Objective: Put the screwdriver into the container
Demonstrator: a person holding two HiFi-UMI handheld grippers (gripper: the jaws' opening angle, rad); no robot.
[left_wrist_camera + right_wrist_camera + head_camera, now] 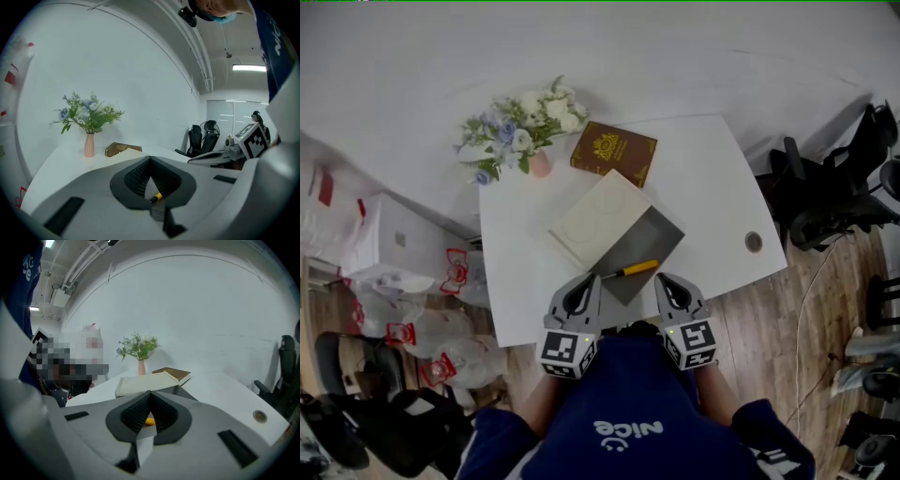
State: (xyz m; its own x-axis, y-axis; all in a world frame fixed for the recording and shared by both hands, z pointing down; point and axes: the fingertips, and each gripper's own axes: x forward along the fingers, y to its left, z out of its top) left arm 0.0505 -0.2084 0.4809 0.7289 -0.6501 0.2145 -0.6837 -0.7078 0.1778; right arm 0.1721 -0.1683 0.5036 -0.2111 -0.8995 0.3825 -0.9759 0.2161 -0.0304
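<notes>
Office interior. A white table [712, 178] with a round cable grommet [754, 242] near its right edge stands on wood-plank flooring [806, 319] against a plain white wall [197, 310]. Black office chairs [825, 202] stand beyond the table's right edge, in front of glazed partition panels [225, 117]. A strip ceiling light [248, 68] and exposed ceiling pipes [199, 56] run overhead. A vase of flowers [525, 141] occupies the table's far left corner, with a brown book [613, 152] beside it along the far edge. White boxes [394, 239] and printed plastic bags [422, 333] lie on the floor past the left edge.
</notes>
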